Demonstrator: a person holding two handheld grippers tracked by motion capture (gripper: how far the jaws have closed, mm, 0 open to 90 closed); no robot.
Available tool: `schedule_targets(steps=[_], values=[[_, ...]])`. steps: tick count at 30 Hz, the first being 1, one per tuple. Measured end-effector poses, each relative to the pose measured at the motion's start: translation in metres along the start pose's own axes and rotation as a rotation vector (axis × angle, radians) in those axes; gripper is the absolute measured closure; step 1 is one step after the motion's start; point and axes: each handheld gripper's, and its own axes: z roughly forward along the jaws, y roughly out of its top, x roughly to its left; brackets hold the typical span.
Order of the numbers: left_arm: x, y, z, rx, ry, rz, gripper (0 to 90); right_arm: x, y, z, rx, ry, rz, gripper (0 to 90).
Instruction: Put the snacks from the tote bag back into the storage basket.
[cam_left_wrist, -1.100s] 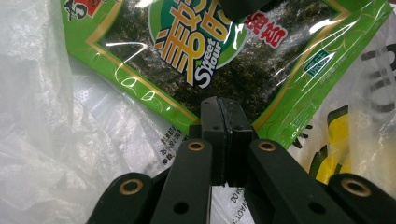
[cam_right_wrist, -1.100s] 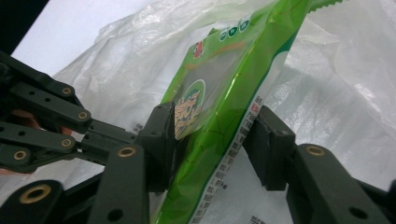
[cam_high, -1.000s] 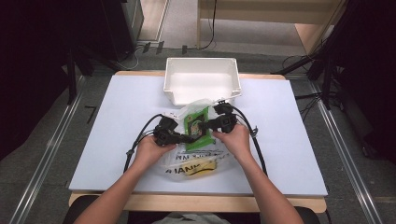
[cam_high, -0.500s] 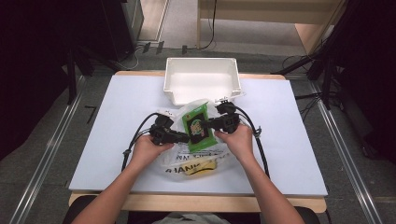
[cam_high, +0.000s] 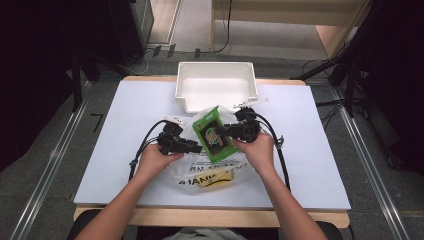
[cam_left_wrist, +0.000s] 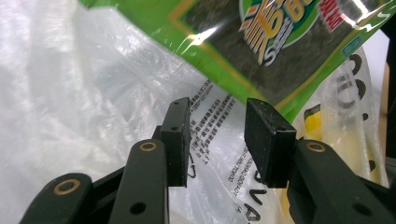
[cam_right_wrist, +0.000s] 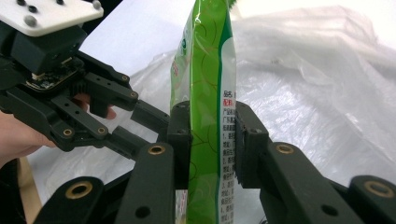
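A green snack packet (cam_high: 215, 134) hangs above a crumpled clear plastic bag (cam_high: 200, 167) at the table's middle. My right gripper (cam_high: 226, 133) is shut on it; its jaws have just been closing, and in the right gripper view the pads press both faces of the edge-on packet (cam_right_wrist: 208, 70) between them (cam_right_wrist: 212, 140). My left gripper (cam_high: 199, 148) is open just left of the packet. Its jaws have just been opening, and nothing sits between them (cam_left_wrist: 217, 135); the bag's printed film (cam_left_wrist: 93, 93) lies behind and the packet (cam_left_wrist: 280, 51) above.
A white bin (cam_high: 186, 95) stands behind the bag at the table's far edge. Something yellow (cam_high: 216, 179) lies inside the bag near the person's side. Cables loop from both grippers over the white tabletop (cam_high: 120, 115).
The left gripper's jaws have parted and let go of the packet. The right gripper has shut on the packet and risen slightly with it.
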Motion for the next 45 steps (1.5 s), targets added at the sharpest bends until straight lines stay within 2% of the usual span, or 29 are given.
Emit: schedule_targets(steps=[6, 9, 20, 27, 33, 37, 45], values=[[0.002, -0.001, 0.002, 0.014, -0.001, -0.003, 59.9, 0.001, 0.003, -0.007, -0.018, -0.024, -0.029, 73.6], [0.004, -0.001, 0.003, 0.016, 0.003, -0.022, 57.5, 0.000, 0.005, -0.009, -0.030, -0.037, -0.042, 73.6], [0.003, -0.002, 0.005, 0.030, 0.015, -0.008, 54.2, -0.005, 0.011, -0.017, -0.054, -0.060, -0.045, 73.6], [0.004, -0.002, 0.006, 0.036, 0.016, -0.004, 53.9, -0.004, 0.018, -0.022, -0.065, -0.073, -0.064, 73.6], [0.005, -0.002, 0.006, 0.036, 0.013, -0.007, 54.0, -0.007, 0.028, -0.026, -0.070, -0.096, -0.076, 73.6], [0.004, -0.002, 0.007, 0.040, 0.015, -0.007, 53.9, -0.011, 0.036, -0.027, -0.073, -0.100, -0.067, 73.6], [0.005, -0.002, 0.008, 0.047, 0.017, -0.004, 54.0, -0.011, 0.052, -0.031, -0.079, -0.122, -0.083, 73.6]])
